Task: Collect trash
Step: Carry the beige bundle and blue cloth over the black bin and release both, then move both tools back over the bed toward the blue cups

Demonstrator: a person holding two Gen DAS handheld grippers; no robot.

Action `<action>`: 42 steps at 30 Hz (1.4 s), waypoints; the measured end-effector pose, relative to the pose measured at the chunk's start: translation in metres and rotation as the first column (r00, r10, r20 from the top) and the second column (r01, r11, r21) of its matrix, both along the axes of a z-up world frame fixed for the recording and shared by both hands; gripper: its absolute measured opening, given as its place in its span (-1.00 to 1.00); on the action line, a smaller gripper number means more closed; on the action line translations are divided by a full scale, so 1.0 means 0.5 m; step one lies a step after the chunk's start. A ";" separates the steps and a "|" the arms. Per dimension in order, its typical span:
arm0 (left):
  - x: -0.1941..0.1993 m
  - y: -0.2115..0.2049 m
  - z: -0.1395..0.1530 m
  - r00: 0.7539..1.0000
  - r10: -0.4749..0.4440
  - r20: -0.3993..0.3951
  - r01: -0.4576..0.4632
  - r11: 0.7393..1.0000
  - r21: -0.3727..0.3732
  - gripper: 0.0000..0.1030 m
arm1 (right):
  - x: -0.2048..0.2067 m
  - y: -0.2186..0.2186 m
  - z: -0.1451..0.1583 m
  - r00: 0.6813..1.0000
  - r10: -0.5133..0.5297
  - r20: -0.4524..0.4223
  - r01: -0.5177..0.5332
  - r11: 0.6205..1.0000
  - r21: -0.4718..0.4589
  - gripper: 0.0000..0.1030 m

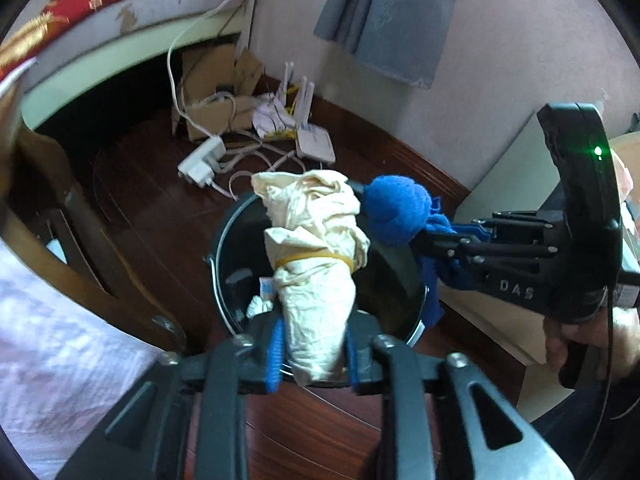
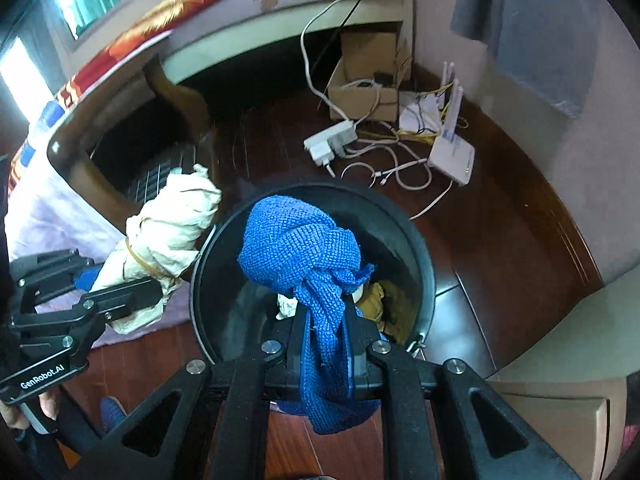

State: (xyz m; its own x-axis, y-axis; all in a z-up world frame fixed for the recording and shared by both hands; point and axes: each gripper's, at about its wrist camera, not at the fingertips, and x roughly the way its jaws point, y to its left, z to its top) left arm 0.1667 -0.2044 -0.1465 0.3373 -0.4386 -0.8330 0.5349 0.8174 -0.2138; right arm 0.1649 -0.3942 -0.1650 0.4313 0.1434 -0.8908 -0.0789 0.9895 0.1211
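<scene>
From your left wrist view, your left tongs (image 1: 314, 354) clamp a cream cloth bundle (image 1: 316, 248) over the black bin (image 1: 224, 248), the right tongs (image 1: 394, 226) beside them.

From your right wrist view, your right tongs (image 2: 328, 356) clamp a knotted blue cloth (image 2: 300, 240) directly above the bin (image 2: 416, 236), crumpled scraps (image 2: 376, 300) lying inside below.

Home bedroom, bed (image 2: 280, 4), router (image 2: 452, 156), wooden floor (image 2: 500, 240)

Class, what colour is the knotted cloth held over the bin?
Blue: the knotted cloth shows best in the right wrist view.
</scene>
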 end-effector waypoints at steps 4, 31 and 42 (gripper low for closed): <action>0.002 0.016 -0.008 0.996 0.076 0.035 -0.078 0.995 0.058 0.99 | 0.010 -0.030 -0.021 0.996 -0.087 -0.025 0.084 0.992 -0.099 1.00; -0.032 0.115 0.157 0.949 0.181 0.260 -0.195 0.980 0.029 0.99 | -0.022 0.042 0.174 0.975 -0.085 0.206 0.104 0.991 -0.088 1.00; -0.054 0.256 0.221 0.894 0.291 0.340 -0.311 0.950 0.003 0.99 | -0.005 0.148 0.239 0.952 0.016 0.305 0.004 0.998 -0.064 1.00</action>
